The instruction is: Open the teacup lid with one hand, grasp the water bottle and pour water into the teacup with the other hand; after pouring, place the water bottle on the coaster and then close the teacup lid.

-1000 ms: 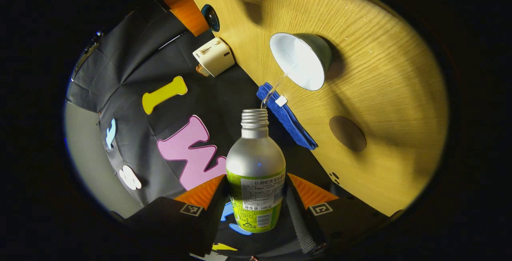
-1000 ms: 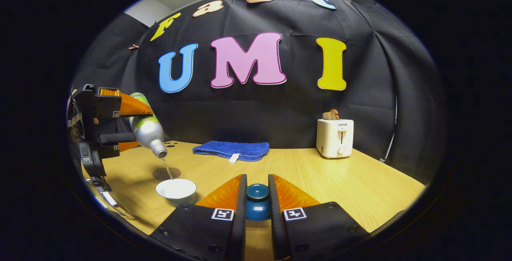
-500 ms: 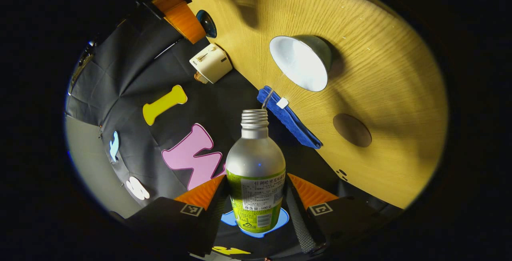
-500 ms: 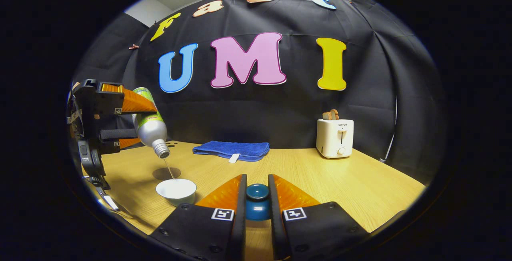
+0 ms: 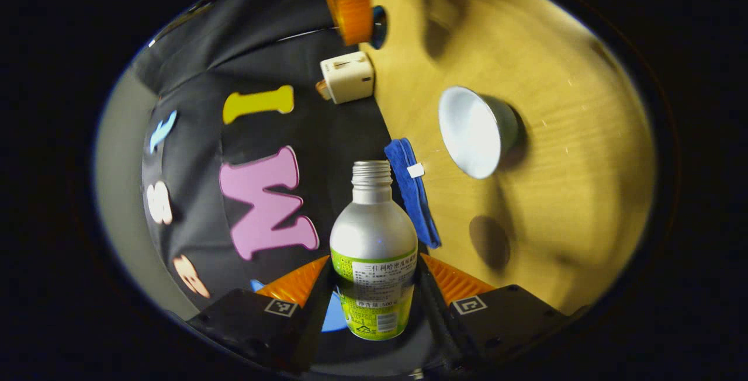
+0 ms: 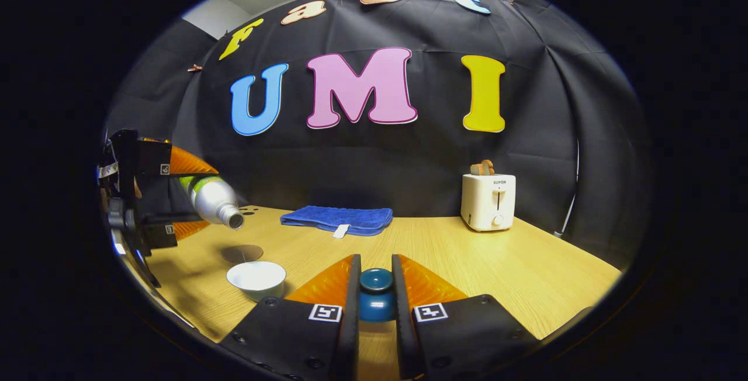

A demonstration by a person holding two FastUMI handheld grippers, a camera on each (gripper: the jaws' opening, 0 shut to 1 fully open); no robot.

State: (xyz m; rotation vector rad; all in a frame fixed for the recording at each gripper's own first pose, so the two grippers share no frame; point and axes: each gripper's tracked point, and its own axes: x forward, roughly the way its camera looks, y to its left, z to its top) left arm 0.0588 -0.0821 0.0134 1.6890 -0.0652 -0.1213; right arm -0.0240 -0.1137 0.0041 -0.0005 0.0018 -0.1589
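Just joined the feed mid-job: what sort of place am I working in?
Likely a staged recording booth dressed as a kitchen: black cloth wall, wooden table, toaster, blue towel.

Light falls from above and is warm, leaving the wooden table (image 6: 467, 258) bright yellow in both views, while the black cloth wall (image 6: 362, 165) stays dim. In the left gripper view the table (image 5: 561, 153) carries soft, dark shadows beside the teacup (image 5: 476, 131), and the whole picture is slightly smeared with motion blur. A pale glare sits on the silver shoulder of the water bottle (image 5: 374, 252). The right gripper view is sharper. Both views bend strongly at the rim, curving straight edges, and darken toward the border.
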